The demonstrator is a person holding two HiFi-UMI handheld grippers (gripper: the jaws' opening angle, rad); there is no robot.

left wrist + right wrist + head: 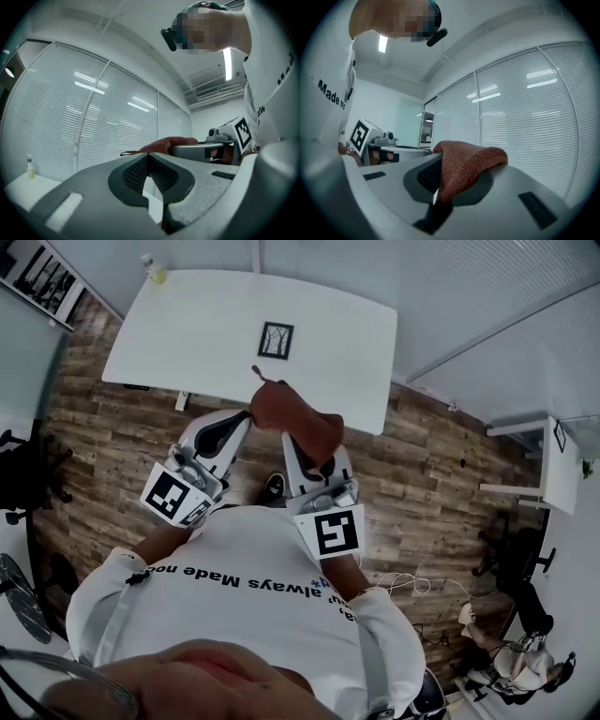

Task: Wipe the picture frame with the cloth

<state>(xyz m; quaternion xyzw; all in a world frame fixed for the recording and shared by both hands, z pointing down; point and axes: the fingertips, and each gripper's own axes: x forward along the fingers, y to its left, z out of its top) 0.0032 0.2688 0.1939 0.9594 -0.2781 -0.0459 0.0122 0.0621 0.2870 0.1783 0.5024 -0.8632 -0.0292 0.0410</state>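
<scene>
**Cloth Gripped, Frame Untouched**

The cloth (469, 159) is pinched between the closed fingers of the right gripper (439, 173), short of the tabletop (187, 334). The left gripper (148, 157) is held alongside, its fingers pressed together on nothing. The picture frame (276, 340) is laid flat mid-tabletop.

2 grippers, L gripper (148, 158) & R gripper (439, 161), 1 cloth (295, 418), 1 pic frame (276, 340), 1 bottle (150, 268)
</scene>
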